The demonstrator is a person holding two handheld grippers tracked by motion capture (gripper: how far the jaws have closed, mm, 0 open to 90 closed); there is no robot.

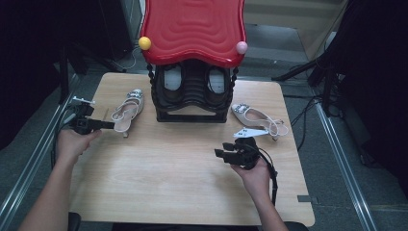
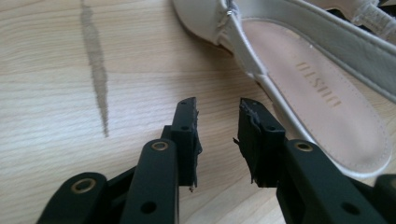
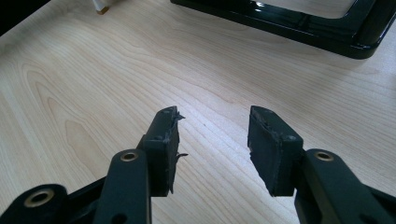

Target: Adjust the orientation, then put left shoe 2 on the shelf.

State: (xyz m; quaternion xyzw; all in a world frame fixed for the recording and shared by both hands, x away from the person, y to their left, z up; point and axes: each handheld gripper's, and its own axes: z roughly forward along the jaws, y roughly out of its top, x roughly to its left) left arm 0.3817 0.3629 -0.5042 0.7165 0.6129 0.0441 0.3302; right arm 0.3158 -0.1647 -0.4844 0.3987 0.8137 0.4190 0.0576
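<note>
Left tool (image 2: pixel 217 135) half-open, empty, just beside pale glossy slingback shoe (image 2: pixel 317 88) on wood-grain worktop (image 2: pixel 70 154). Right tool (image 3: pixel 212 149) wide, empty.

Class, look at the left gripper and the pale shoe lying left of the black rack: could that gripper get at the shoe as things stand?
Probably yes. The left gripper is open with nothing between its fingers, and the shoe lies just beside them on bare table, nothing between.
</note>
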